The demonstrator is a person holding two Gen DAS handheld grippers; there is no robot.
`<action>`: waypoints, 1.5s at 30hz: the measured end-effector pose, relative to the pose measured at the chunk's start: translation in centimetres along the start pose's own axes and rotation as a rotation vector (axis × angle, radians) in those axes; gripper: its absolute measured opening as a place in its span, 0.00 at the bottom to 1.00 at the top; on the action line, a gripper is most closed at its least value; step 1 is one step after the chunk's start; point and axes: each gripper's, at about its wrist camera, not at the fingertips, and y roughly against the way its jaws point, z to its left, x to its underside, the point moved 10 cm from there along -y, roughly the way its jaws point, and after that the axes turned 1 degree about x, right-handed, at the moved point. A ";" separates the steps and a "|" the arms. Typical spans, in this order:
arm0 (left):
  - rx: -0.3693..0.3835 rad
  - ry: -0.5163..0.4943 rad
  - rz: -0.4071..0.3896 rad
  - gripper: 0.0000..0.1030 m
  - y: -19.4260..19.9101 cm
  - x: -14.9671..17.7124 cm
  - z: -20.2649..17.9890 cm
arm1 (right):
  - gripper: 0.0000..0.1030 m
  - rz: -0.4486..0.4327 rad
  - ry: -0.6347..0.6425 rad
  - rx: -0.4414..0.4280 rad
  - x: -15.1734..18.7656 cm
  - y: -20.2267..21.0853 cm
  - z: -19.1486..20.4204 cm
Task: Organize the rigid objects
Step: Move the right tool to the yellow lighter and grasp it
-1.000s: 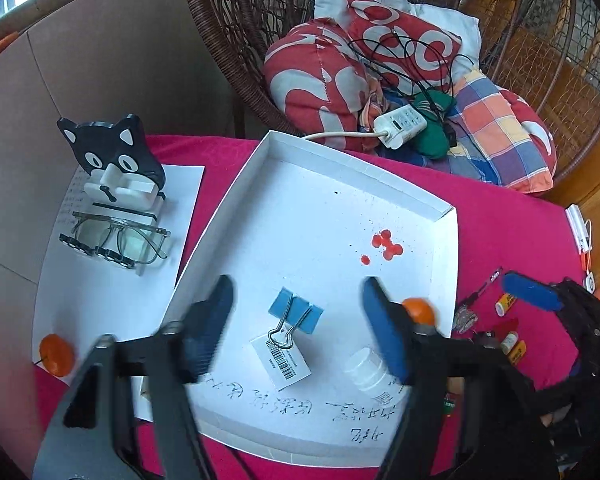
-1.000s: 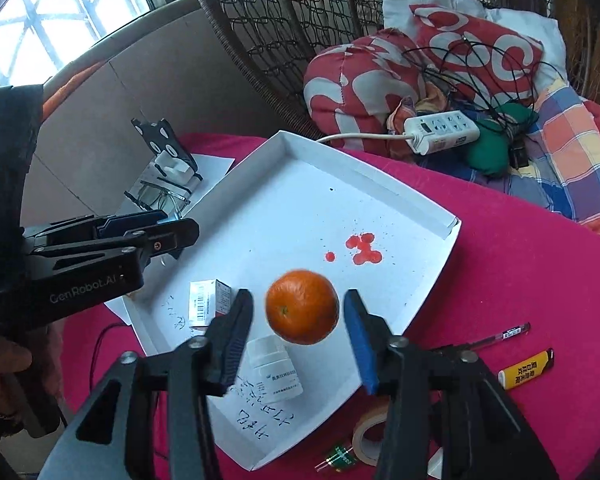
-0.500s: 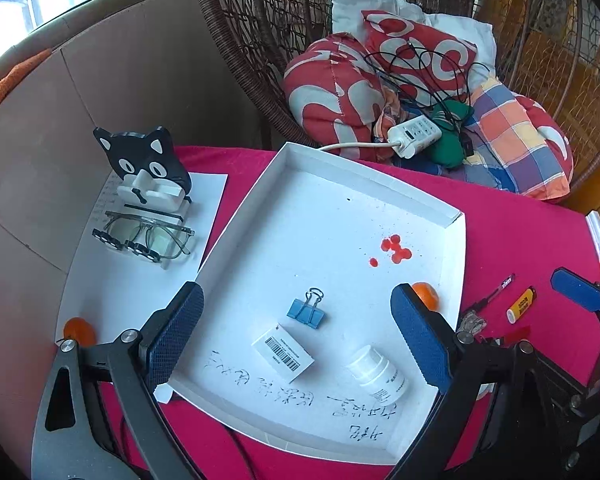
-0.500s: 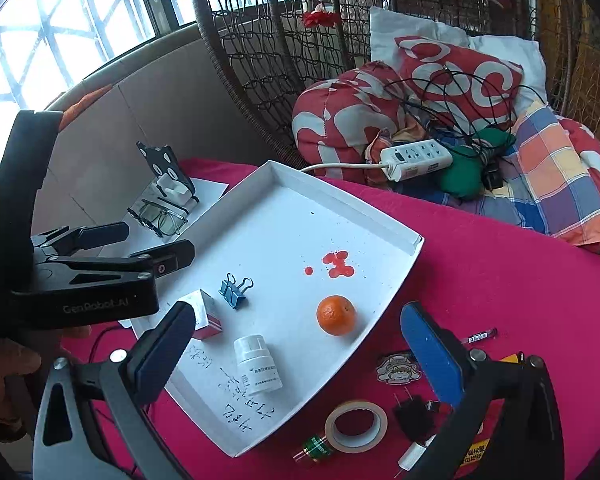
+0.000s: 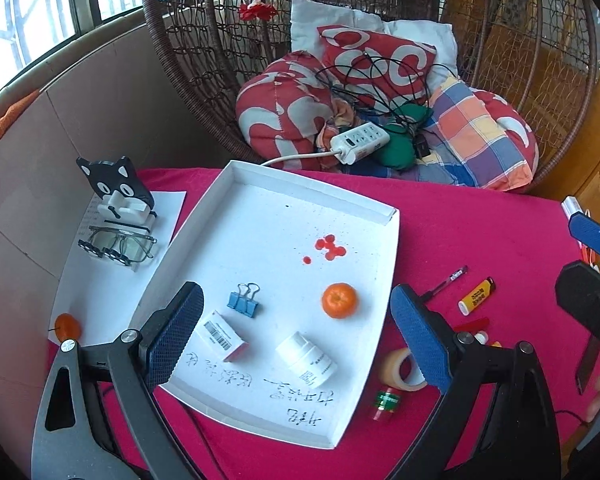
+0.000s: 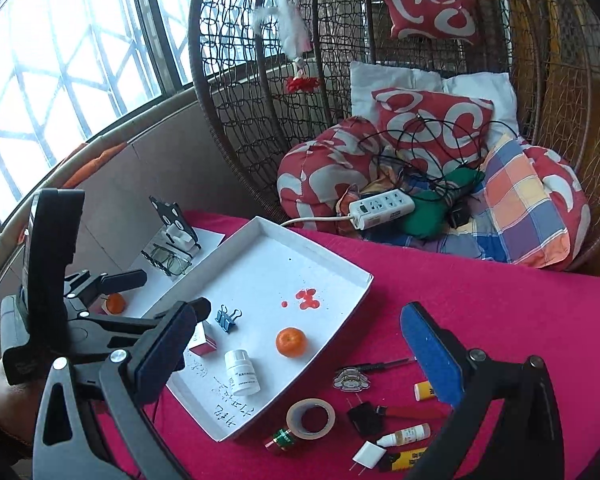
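A white tray lies on the red tablecloth. In it are an orange, a blue binder clip, a small barcoded box and a white pill bottle. My left gripper is open and empty, raised above the tray's near edge. My right gripper is open and empty, raised above the tray's right corner.
Right of the tray lie a tape roll, a pen, a yellow lighter, a dropper bottle, a plug and a small red-green can. A cat-shaped stand, glasses and a second orange sit at left.
Both grippers have opened wide and pulled up and back from the tray. The right gripper let go of the orange, which now rests in the tray. The binder clip lies free in the tray.
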 end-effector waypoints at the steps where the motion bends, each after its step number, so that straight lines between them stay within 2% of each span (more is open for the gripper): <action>1: 0.007 -0.001 0.001 0.93 0.0 0.1 -0.5 | 1.00 -0.006 -0.002 0.006 0.0 0.4 -0.5; 5: 0.029 -0.008 0.016 0.93 -0.2 1.3 -2.5 | 1.00 -0.016 -0.035 0.036 0.4 1.9 -3.6; 9: 0.058 -0.038 0.065 0.93 -1.2 3.2 -5.1 | 1.00 -0.006 -0.089 0.077 1.5 2.9 -7.3; 12: 0.093 -0.093 0.101 0.93 -2.3 4.8 -7.5 | 1.00 0.001 -0.120 0.103 2.6 3.8 -9.8; 18: 0.143 -0.230 0.244 0.93 -6.1 9.3 -11.5 | 1.00 0.024 -0.166 0.133 4.6 5.0 -13.4; 23: 0.167 -0.293 0.283 0.93 -7.9 10.2 -13.8 | 1.00 0.047 -0.185 0.153 6.1 5.7 -15.6; 28: 0.134 -0.325 0.311 0.93 -9.7 10.5 -14.2 | 1.00 0.072 -0.232 0.177 7.6 6.2 -17.8; 34: 0.116 -0.359 0.396 0.91 -11.5 12.6 -13.9 | 1.00 0.090 -0.273 0.191 8.5 6.1 -19.0; 35: 0.121 -0.357 0.399 0.81 -11.5 12.8 -14.0 | 1.00 0.095 -0.276 0.189 8.6 5.9 -19.1; 36: 0.117 -0.356 0.400 0.63 -11.6 13.0 -14.0 | 1.00 0.104 -0.278 0.185 8.8 5.6 -19.2; 38: 0.079 -0.355 0.393 0.51 -11.6 13.0 -13.5 | 1.00 0.129 -0.284 0.181 9.2 4.7 -19.5; 42: 0.123 -0.274 0.405 0.49 -11.3 12.8 -12.7 | 1.00 0.239 -0.244 0.162 10.8 0.7 -19.5; 45: 0.129 -0.257 0.381 0.49 -10.3 12.6 -12.4 | 1.00 0.318 -0.181 0.150 12.0 -2.8 -18.9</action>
